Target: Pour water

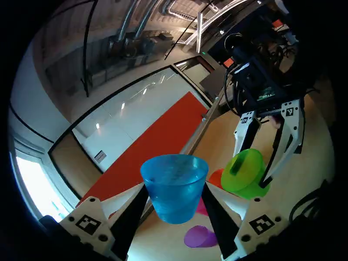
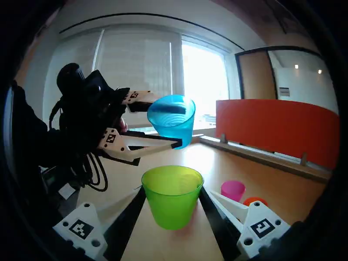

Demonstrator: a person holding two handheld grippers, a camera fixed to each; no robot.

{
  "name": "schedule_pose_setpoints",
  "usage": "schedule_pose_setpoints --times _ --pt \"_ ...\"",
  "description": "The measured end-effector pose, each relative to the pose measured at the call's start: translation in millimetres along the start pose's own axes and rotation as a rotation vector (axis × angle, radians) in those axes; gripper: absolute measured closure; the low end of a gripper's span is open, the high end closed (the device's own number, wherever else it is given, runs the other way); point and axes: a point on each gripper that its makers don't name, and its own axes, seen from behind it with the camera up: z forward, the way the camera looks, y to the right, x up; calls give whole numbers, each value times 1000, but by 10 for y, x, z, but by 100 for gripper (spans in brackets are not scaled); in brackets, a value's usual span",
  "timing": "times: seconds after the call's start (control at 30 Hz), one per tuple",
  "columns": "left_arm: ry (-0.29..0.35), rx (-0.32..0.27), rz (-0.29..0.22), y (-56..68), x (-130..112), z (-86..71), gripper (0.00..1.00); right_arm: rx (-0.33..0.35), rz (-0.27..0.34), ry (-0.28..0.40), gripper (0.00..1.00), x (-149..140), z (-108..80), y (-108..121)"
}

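A translucent blue cup sits between the fingers of my left gripper, which is shut on it. In the right gripper view that blue cup hangs up and behind, held by the left gripper in a dark-sleeved hand. My right gripper is shut on a lime green cup, its mouth facing up, just above the wooden table. From the left gripper view the green cup in the right gripper lies right of the blue one. I cannot tell whether either cup holds water.
A pink cup and an orange cup stand on the table to the right of the green cup. A purple cup lies on its side on the table. A red partition runs along the table's far edge.
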Motion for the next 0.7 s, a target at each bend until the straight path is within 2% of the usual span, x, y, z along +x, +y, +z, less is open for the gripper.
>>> schedule_pose_setpoints --times 0.47,0.7 --pt "14 -2 44 -30 21 -12 20 19 -4 8 11 23 8 -63" --pt "19 -6 84 -28 16 16 19 28 -7 14 11 45 18 -104"
